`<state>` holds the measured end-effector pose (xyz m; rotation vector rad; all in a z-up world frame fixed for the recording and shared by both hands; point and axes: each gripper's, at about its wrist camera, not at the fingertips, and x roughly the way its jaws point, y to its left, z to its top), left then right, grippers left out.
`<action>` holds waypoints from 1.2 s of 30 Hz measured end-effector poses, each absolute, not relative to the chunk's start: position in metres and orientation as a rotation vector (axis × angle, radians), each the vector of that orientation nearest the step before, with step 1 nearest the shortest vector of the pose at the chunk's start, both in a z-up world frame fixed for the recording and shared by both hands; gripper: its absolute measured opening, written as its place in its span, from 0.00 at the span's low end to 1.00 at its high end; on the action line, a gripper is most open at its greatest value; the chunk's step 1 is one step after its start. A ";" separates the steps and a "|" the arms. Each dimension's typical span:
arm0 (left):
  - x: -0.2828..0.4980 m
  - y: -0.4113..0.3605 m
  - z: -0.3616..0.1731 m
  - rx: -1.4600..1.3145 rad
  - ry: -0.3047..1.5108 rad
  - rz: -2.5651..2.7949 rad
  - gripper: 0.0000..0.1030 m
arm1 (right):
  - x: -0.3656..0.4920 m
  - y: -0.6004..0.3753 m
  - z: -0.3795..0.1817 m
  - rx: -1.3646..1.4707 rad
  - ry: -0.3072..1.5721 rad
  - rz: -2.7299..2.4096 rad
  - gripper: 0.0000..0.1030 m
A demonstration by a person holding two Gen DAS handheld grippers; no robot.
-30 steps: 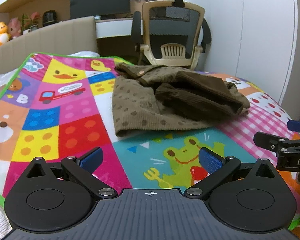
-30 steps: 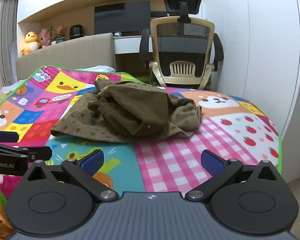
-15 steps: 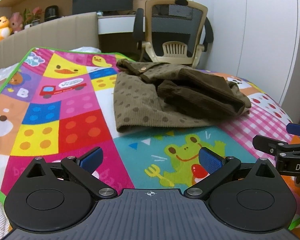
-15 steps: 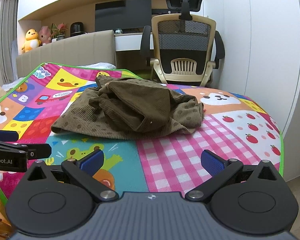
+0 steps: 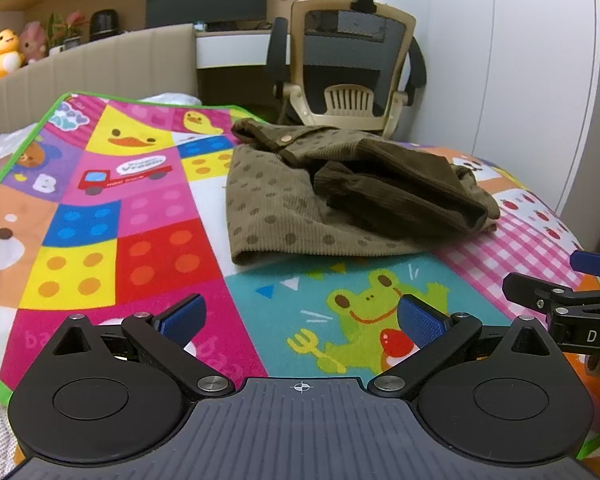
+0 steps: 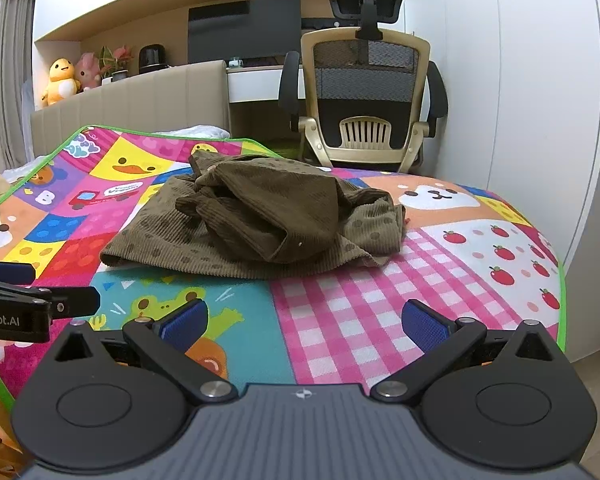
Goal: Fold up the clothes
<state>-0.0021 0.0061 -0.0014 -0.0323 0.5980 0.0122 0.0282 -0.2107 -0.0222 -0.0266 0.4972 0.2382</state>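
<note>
You see a colourful mat (image 5: 148,248) covering what is probably a bed, and brown clothes (image 6: 260,220) lie crumpled on it.

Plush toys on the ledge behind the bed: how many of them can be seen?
2. A yellow duck plush toy sits at the left end of the beige padded headboard ledge; a pink plush toy sits directly right of it, beside a potted plant. More may be hidden.

One garment (image 5: 340,200), one mat (image 5: 148,248), one chair (image 5: 348,60).
</note>
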 end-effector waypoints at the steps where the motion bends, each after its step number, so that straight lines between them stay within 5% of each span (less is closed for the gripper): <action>1: -0.002 0.006 -0.001 -0.033 0.598 0.012 1.00 | 0.028 -0.211 -0.022 -0.027 0.498 0.238 1.00; 36: -0.001 0.007 -0.003 -0.038 0.611 0.012 1.00 | 0.030 -0.211 -0.025 -0.025 0.514 0.237 1.00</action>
